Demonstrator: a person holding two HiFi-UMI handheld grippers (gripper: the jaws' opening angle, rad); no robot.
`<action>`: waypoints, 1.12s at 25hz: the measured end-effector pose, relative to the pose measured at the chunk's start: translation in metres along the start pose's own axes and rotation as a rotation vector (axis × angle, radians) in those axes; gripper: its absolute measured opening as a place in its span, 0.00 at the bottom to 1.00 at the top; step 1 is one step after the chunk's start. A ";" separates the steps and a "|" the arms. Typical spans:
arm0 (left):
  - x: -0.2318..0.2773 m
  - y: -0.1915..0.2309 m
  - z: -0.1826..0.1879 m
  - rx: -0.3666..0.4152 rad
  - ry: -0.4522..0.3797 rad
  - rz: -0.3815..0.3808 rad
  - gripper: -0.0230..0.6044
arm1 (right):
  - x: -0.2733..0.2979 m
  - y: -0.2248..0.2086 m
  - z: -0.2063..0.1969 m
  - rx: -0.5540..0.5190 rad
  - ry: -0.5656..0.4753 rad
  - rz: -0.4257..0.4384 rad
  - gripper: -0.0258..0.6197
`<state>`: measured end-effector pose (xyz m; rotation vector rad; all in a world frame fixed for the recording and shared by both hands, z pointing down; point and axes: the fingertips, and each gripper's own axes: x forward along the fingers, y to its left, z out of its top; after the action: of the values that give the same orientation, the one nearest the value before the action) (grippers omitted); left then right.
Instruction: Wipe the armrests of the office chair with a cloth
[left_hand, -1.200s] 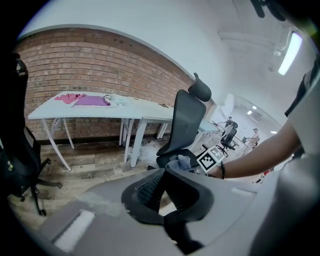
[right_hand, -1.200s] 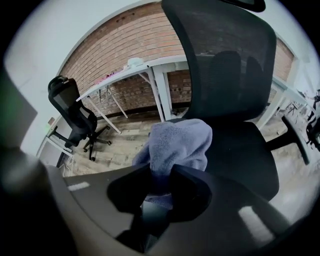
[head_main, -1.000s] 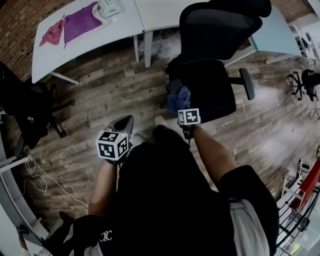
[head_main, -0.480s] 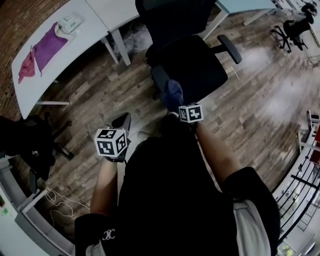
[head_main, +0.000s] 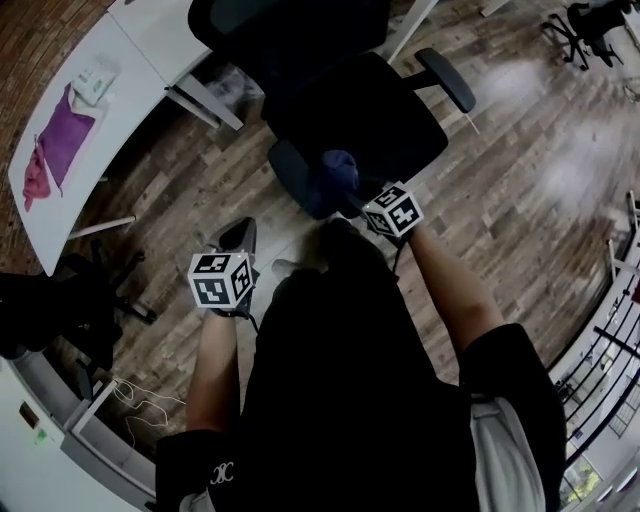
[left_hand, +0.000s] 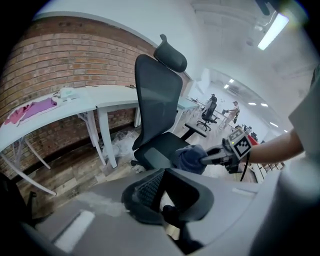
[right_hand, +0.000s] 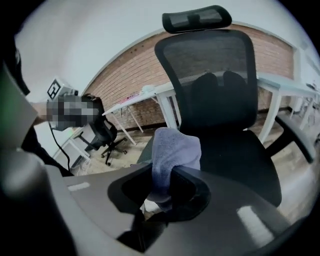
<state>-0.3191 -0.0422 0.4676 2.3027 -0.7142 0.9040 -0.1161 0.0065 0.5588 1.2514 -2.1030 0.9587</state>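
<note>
Cloth (right_hand: 175, 147), blue-grey and bunched, sits pinched in the right claw (right_hand: 166, 186) near the armrest (head_main: 290, 178); left claw (left_hand: 167, 194) spread, empty.

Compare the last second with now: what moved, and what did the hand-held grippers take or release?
The right hand-held gripper, shut on the cloth, edged forward at the chair's near armrest. The head view mostly swung round, so the chair and table slid left in the frame. Nothing was taken or released. The left hand-held gripper stayed back, open and empty.
</note>
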 end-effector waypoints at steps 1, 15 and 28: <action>0.010 -0.002 0.002 0.004 0.007 0.011 0.05 | -0.001 -0.011 0.002 -0.056 0.017 0.009 0.17; 0.102 0.022 -0.003 0.034 0.158 0.166 0.05 | 0.071 -0.038 -0.019 -1.031 0.246 0.481 0.17; 0.114 0.026 -0.045 -0.071 0.240 0.188 0.05 | 0.146 -0.002 -0.023 -1.201 0.263 0.685 0.17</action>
<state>-0.2836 -0.0617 0.5861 2.0453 -0.8524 1.1965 -0.1776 -0.0540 0.6788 -0.1881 -2.2430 -0.0569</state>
